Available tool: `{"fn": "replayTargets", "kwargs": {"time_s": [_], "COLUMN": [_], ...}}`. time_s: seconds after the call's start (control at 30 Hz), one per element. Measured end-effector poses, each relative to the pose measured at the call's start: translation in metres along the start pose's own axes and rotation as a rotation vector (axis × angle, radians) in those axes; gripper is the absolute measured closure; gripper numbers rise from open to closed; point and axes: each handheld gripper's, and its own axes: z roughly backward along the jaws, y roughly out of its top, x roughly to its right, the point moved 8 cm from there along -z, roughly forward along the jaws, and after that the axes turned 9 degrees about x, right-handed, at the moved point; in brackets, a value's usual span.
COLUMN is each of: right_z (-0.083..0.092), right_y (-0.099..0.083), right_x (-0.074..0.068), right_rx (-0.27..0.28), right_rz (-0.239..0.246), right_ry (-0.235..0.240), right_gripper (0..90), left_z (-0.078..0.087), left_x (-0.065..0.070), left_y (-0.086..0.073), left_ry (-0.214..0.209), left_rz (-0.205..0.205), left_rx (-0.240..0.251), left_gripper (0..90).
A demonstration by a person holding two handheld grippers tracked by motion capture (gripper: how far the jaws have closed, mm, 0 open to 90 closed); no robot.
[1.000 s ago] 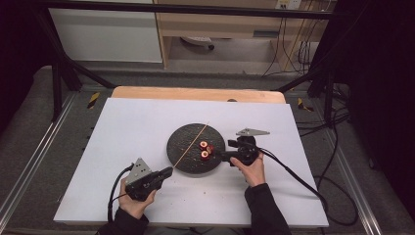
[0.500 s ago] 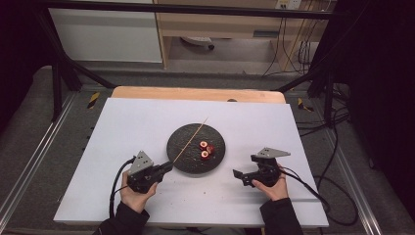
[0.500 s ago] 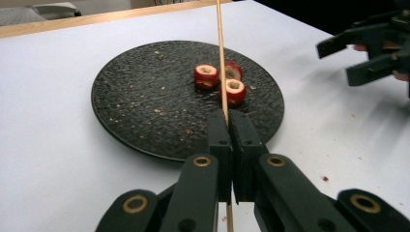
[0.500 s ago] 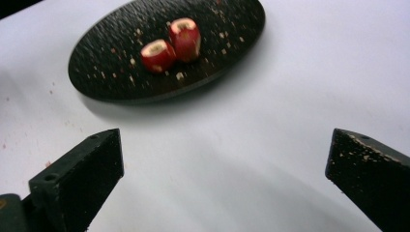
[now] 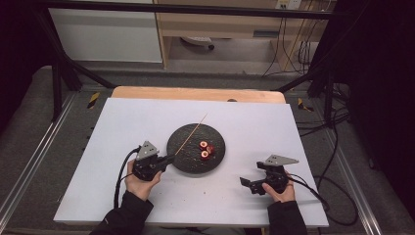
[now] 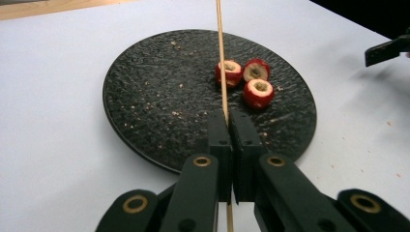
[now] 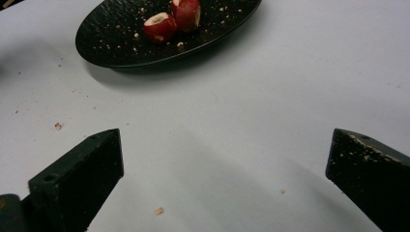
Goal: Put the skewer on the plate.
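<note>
Skewer (image 6: 221, 58) pinched between my left jaws, thin wooden stick, running up and away from the pads across the black plate (image 6: 145, 96). In the high view my left gripper (image 5: 166, 159) sits at the plate's (image 5: 183, 156) near-left rim, the skewer (image 5: 192, 132) slanting from it over the plate and past its far edge. Three red fruit pieces (image 6: 249, 79) with pale cut tops lie clustered on the plate's right half, touching or nearly touching each other; the skewer passes just beside the leftmost one, cannot tell whether it touches. Crumbs scattered on the plate and the white table (image 5: 122, 122). My right gripper (image 5: 248, 184) is low over the table, well apart from the plate on its near-right side, jaws spread wide and just been opening, nothing between them but bare table with a few crumbs. From the right gripper view, the plate (image 7: 116, 43) sits far off at the top with two fruit pieces (image 7: 174, 19) visible. My left jaws are fully closed on the stick.
</note>
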Motion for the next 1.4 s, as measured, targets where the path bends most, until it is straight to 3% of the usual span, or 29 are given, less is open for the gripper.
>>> {"fn": "replayTargets", "kwargs": {"time_s": [0.4, 0.7, 0.93, 1.17, 1.4], "right_z": [0.002, 0.003, 0.002, 0.002, 0.002], "right_y": [-0.001, -0.003, -0.004, -0.004, -0.004], "right_x": [0.003, 0.002, 0.002, 0.003, 0.003], "right_rx": [-0.002, -0.016, -0.018, -0.019, -0.019], "right_rz": [0.01, 0.015, 0.021, 0.022, 0.022], "right_ry": [-0.005, -0.007, -0.007, -0.01, -0.011], "right_gripper": [1.5, 1.3, 1.3, 1.3, 1.3], "left_z": [-0.028, -0.047, -0.055, -0.056, -0.053], "left_x": [-0.003, 0.002, 0.003, 0.006, 0.007], "left_y": [0.0, -0.01, -0.019, -0.022, -0.022], "left_ry": [0.047, 0.087, 0.108, 0.12, 0.096], "left_rz": [-0.007, -0.036, -0.018, -0.024, -0.025], "left_rx": [-0.077, -0.15, -0.2, -0.211, -0.203], "left_gripper": [88.0, 88.0, 88.0, 87.9, 85.2]}}
